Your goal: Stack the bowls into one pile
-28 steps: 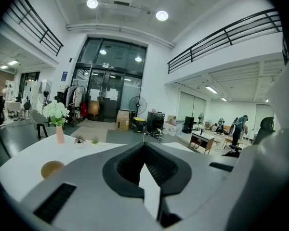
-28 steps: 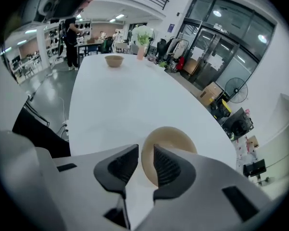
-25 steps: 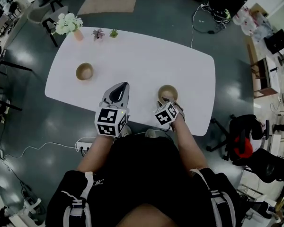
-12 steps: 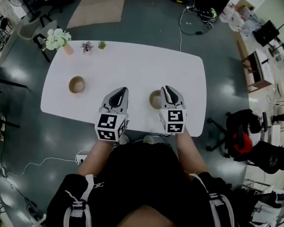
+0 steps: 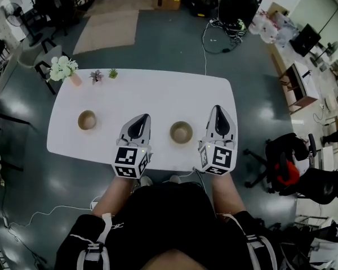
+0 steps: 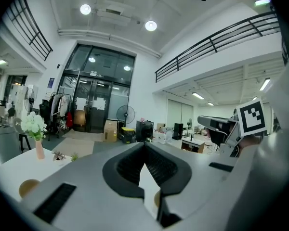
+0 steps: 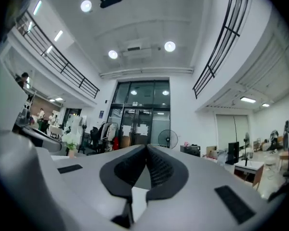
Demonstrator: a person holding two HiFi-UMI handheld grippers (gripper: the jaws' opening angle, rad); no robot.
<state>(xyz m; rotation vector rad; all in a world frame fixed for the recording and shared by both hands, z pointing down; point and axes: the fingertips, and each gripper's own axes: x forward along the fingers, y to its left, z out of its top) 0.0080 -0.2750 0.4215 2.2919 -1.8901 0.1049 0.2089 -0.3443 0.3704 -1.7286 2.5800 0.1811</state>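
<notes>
Two tan bowls stand apart on the white table: one to the left, the other near the front edge. My left gripper hovers between them, shut and empty. My right gripper hangs just right of the near bowl; its jaws have just been closing, they meet now, and nothing is between them. In the left gripper view the jaws touch at the tips and the left bowl shows low on the left. The right gripper view has its jaws pointing level across the room.
At the table's far left corner stand a vase of white flowers and two small potted plants. A black office chair sits right of the table. Cables and boxes lie on the floor beyond it.
My right gripper has left the near bowl, risen, turned level and closed, ending up to the bowl's right. The left gripper rose a little. Both bowls stayed put.
</notes>
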